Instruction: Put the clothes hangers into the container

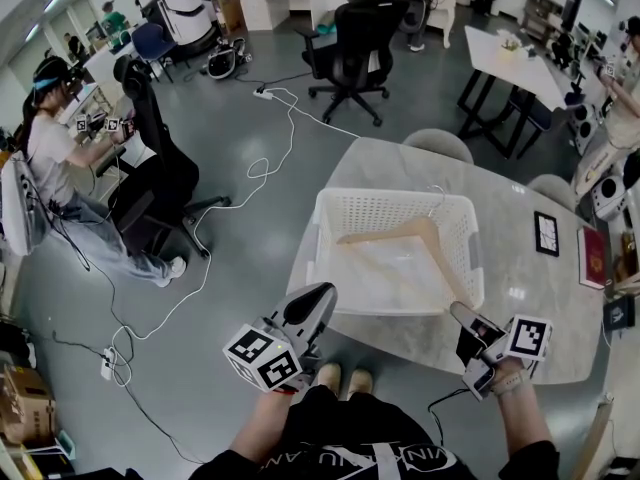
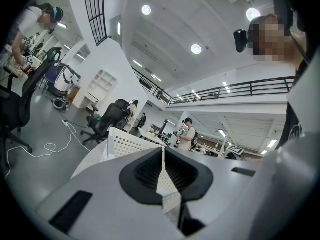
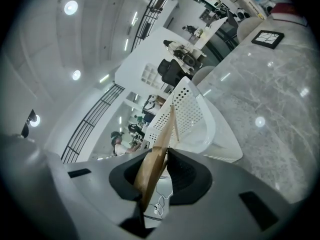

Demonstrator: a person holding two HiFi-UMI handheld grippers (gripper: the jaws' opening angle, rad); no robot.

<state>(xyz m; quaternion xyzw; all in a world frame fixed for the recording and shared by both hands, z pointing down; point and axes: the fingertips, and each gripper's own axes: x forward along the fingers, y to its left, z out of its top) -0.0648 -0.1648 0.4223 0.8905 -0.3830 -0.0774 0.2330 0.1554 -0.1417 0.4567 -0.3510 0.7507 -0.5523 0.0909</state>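
The marble tabletop [image 1: 500, 218] carries the white perforated container [image 1: 390, 197], well back from its near edge. One wooden clothes hanger [image 1: 400, 233] lies mostly inside the container. Its apex and wire hook sit toward the far wall, one arm runs left across the inside, and the other arm slants back over the near right rim. So its long axis runs from far-left to near-right, hook away from the person.

The right hand-held gripper [image 1: 462, 313] pinches the tip of that near arm. The left hand-held gripper [image 1: 322, 293] hangs near the container's left corner, jaws pressed together on nothing.

I judge this hanger nearly placed, with only lowering and release left. No other hangers show on the tabletop.
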